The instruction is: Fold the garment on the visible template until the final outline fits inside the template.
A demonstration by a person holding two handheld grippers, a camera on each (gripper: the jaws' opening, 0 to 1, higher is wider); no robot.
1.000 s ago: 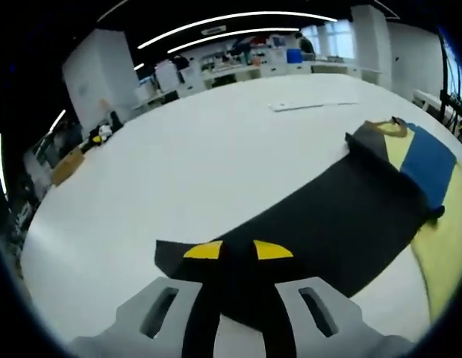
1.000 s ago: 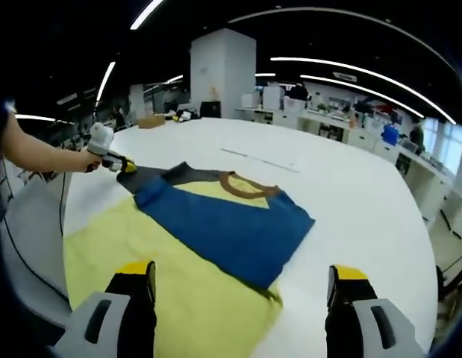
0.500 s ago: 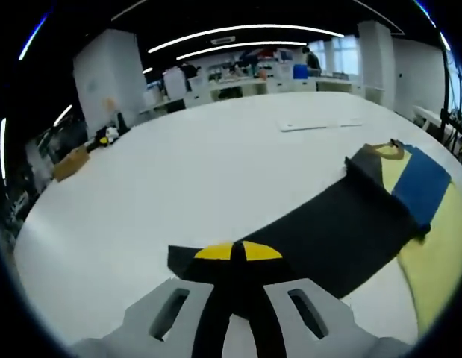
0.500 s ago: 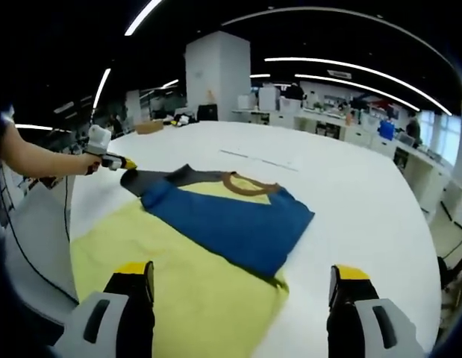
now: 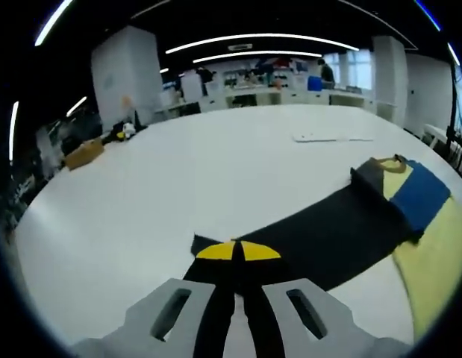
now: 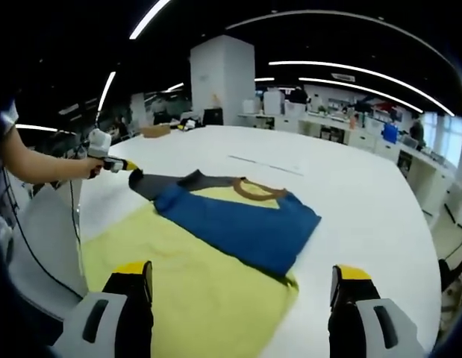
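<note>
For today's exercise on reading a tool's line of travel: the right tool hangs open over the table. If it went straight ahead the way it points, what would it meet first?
Most likely the yellow part of the garment, which lies directly ahead of the open right tool, with the blue folded part beyond it. Depth is uncertain through the fisheye.

Long ceiling strip lights (image 6: 350, 78) give bright, even light, and the white surface (image 5: 216, 171) looks nearly washed out with only faint shadows. Both views bend strongly toward the edges. The far room is soft and slightly blurred, while the ceiling stays dark.
</note>
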